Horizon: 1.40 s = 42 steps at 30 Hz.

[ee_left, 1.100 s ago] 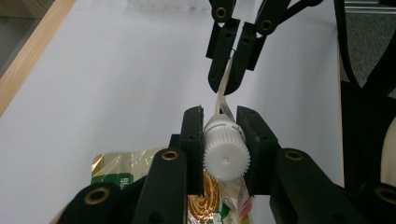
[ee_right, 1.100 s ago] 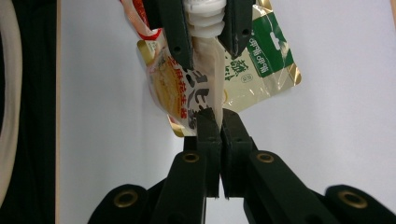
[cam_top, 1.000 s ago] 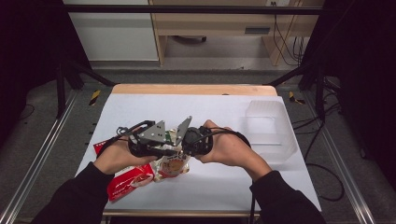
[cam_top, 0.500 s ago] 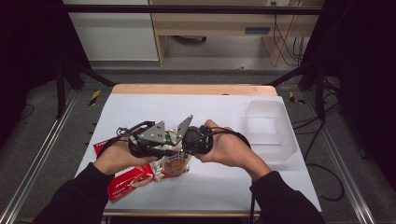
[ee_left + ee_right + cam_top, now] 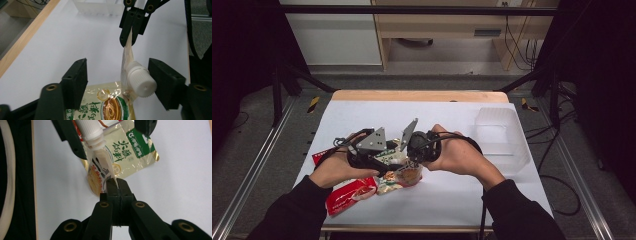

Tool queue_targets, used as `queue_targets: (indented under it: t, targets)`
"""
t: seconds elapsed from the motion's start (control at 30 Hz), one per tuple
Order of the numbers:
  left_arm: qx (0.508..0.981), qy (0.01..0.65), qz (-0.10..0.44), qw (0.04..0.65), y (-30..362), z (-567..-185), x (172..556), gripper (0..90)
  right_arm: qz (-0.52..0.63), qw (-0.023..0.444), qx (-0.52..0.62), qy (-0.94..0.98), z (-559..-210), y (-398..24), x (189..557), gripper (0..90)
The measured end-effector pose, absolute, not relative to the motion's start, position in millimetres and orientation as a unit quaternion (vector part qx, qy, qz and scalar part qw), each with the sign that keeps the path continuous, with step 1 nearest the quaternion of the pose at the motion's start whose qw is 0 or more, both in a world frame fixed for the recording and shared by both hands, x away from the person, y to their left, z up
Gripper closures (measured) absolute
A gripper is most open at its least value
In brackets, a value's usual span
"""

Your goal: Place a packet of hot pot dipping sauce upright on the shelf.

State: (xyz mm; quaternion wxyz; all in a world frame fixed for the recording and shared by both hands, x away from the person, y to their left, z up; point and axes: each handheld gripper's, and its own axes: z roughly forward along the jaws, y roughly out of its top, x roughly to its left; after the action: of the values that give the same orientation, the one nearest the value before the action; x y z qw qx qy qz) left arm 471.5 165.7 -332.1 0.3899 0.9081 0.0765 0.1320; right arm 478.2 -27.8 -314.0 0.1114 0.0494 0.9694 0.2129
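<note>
A small spouted pouch [image 5: 98,173] with a white screw cap [image 5: 140,80] hangs just above the white table. My right gripper [image 5: 113,185] is shut on the pouch's thin edge opposite the cap. My left gripper [image 5: 118,75] is open and its jaws have just been opening. The cap stands between them, close against one jaw and well apart from the other. In the high view both hands meet left of the table's middle, with the pouch [image 5: 408,174] below the grippers.
A pale yellow packet with green print [image 5: 105,106] lies on the table under the pouch. A red packet [image 5: 348,192] lies near the front left by the left forearm. A clear plastic box [image 5: 502,135] stands at the right. The wooden table edge [image 5: 422,96] runs along the back.
</note>
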Motion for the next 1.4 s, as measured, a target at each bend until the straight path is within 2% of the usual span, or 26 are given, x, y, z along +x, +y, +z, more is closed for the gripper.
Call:
queue_targets:
  t: [0.1, 0.3, 0.6, 0.93, 1.4]
  targets:
    - [0.904, 0.084, 0.13, 0.399, 168.4, -332.0, 470.0, 25.2, 0.212, 0.116, 0.055, 0.969, -310.3, -30.5, 479.3, 90.0]
    - [0.895, 0.107, 0.141, 0.408, 180.2, -339.8, 464.6, 20.5, 0.216, 0.127, 0.067, 0.966, -299.2, -39.1, 482.4, 90.0]
    - [0.877, 0.181, 0.157, 0.417, 211.8, -369.1, 461.7, 10.7, 0.216, 0.136, 0.094, 0.962, -293.6, -57.1, 492.5, 90.0]
    - [0.871, 0.22, 0.161, 0.41, 230.2, -400.0, 462.2, 8.3, 0.211, 0.141, 0.1, 0.962, -290.5, -73.2, 500.9, 90.0]
    - [0.859, 0.264, 0.196, 0.392, 259.9, -429.4, 453.9, 6.5, 0.225, 0.152, 0.117, 0.955, -271.9, -100.4, 514.2, 90.0]
